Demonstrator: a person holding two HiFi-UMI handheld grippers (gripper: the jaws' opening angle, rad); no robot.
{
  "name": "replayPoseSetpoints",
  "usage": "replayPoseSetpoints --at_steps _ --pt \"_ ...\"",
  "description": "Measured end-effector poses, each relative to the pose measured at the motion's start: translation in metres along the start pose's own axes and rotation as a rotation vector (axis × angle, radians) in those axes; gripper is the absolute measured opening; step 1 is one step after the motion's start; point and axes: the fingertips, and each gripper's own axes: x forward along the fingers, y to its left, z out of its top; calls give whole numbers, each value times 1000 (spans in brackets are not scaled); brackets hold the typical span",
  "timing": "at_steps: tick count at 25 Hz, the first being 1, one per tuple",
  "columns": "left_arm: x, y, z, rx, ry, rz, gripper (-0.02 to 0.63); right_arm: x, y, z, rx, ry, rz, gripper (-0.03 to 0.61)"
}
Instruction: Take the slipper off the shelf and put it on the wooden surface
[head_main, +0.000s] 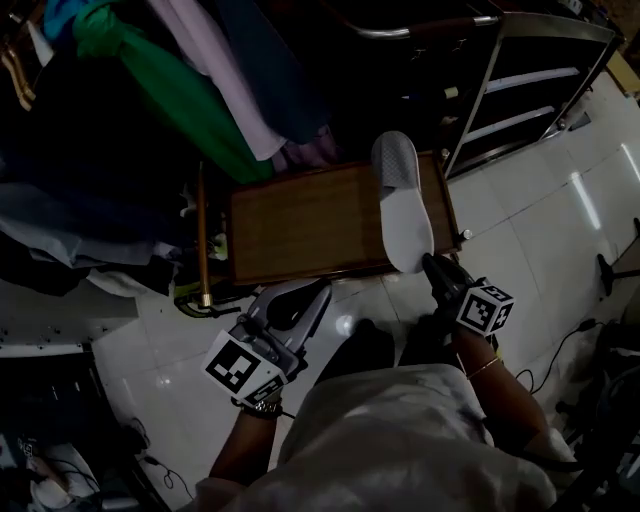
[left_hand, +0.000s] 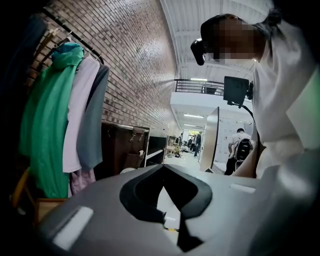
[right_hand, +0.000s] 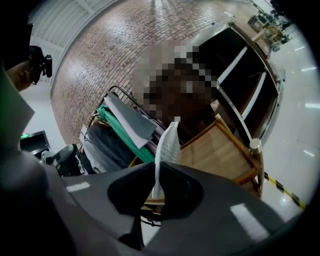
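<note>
A white slipper (head_main: 405, 205) lies lengthwise over the right end of the wooden surface (head_main: 300, 225), its toe pointing away from me. My right gripper (head_main: 432, 265) is shut on the slipper's heel end. In the right gripper view the slipper (right_hand: 167, 145) stands edge-on between the jaws of the right gripper (right_hand: 156, 187), with the wooden surface (right_hand: 215, 150) behind it. Whether the slipper rests on the wood or hangs just above it, I cannot tell. My left gripper (head_main: 318, 295) is held low over the tiled floor in front of the wood. The left gripper (left_hand: 162, 173) is shut and holds nothing.
A dark metal shelf (head_main: 530, 90) stands at the back right, beside the wood. Hanging clothes (head_main: 200, 80) on a rail crowd the back left; the same clothes (left_hand: 65, 115) fill the left of the left gripper view. A cable (head_main: 570, 340) lies on the floor at right.
</note>
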Motion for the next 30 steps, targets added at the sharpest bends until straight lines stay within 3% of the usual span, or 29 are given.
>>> replayPoseSetpoints --at_steps 8,12,17,25,30 --pt "-15 -6 2 -62 -9 -44 -3 35 -50 -37 139 59 -90 31" --pt "-30 2 2 -57 0 -22 -3 44 -65 -48 164 84 -141 31" --pt "-45 19 14 -34 -39 38 -3 39 -95 -67 203 147 -264 39" --pt "-38 20 13 -41 -68 -8 -3 31 -102 -77 238 150 -304 230" --pt "-30 8 13 -46 -66 -53 -3 -15 -82 -64 92 163 -383 244"
